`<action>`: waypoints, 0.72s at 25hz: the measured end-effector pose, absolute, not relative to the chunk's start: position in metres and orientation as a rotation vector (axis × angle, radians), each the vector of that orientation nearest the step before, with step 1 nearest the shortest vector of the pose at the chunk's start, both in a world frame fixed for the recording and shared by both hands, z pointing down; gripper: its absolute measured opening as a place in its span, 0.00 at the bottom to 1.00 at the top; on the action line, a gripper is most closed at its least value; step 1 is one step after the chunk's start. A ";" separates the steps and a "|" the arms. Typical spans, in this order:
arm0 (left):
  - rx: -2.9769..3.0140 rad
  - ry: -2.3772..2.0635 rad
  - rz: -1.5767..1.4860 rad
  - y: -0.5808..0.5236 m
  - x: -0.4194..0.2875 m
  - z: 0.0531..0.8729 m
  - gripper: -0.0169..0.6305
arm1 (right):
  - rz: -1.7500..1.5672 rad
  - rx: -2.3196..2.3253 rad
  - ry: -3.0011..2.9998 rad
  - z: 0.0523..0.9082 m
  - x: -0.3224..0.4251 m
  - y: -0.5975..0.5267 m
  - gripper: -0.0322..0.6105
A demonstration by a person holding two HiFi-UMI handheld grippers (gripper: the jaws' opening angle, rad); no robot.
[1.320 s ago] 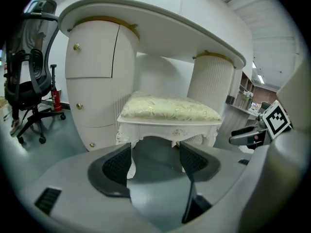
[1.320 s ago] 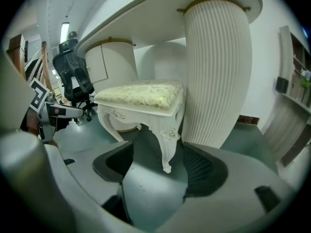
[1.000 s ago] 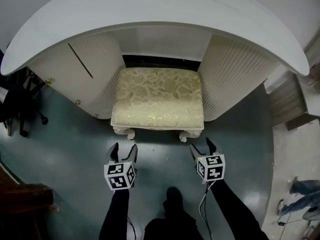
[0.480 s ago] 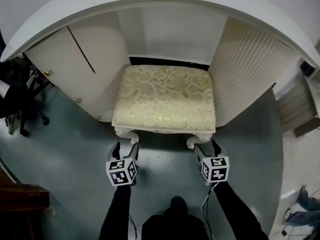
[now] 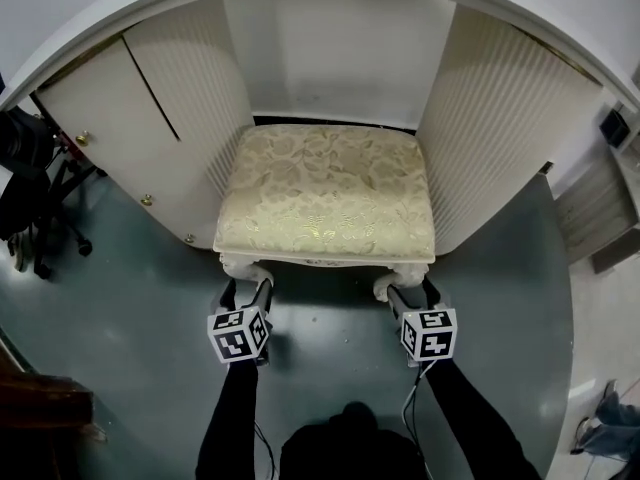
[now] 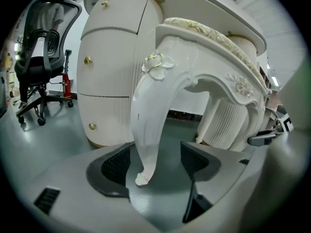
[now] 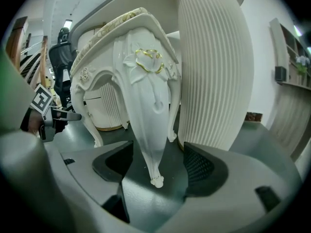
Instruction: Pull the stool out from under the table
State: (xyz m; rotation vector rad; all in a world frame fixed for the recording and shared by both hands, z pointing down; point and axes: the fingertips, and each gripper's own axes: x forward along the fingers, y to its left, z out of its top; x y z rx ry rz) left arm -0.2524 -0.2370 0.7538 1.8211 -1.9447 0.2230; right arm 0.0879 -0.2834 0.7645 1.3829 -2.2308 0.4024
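Both tools gape: left tool [image 6: 155, 164] and right tool [image 7: 158, 166] each straddle a front leg of the stool [image 5: 325, 193], unclamped. It sits in the desk [image 5: 500, 128] kneehole; gripping and pulling remain.

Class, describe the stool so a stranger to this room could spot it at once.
Find the curved white table. In the recess between its two ribbed pedestals stands the stool. Only it has a gold floral cushion and carved white legs.
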 end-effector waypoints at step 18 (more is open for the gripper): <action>1.881 -1.944 0.234 -0.276 -0.262 0.760 0.53 | 0.334 1.317 -2.302 0.768 0.059 -0.321 0.54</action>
